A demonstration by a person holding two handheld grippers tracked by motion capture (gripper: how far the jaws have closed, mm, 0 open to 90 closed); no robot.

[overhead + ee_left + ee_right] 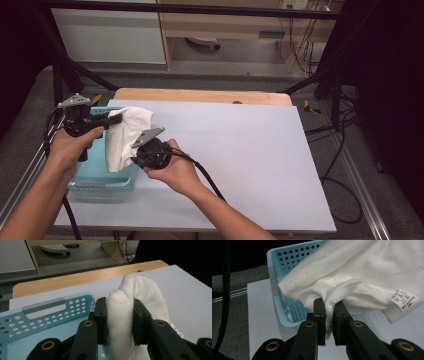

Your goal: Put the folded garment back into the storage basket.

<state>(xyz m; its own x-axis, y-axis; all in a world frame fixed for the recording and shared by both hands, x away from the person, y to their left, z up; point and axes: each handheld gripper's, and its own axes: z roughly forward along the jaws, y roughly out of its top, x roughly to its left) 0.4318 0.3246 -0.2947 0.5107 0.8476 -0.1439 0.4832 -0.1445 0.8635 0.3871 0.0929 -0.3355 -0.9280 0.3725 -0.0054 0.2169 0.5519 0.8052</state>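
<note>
**Both tools grip the cloth over the basket**

The left tool (119, 322) pinches a thick fold of the white terry cloth (140, 302); the right tool (329, 315) clamps its lower hem. Beneath both sits the perforated light-blue plastic basket (107, 182) on the bench (250, 150). Likely next: lifting it clear together.

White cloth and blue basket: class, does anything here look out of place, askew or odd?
Nothing is spilled or damaged. The white cloth is simply not lying flat: it hangs bunched over the blue basket rim, pinched by the left gripper at a thick fold and by the right gripper at a thin edge. Its care label faces outward.
</note>
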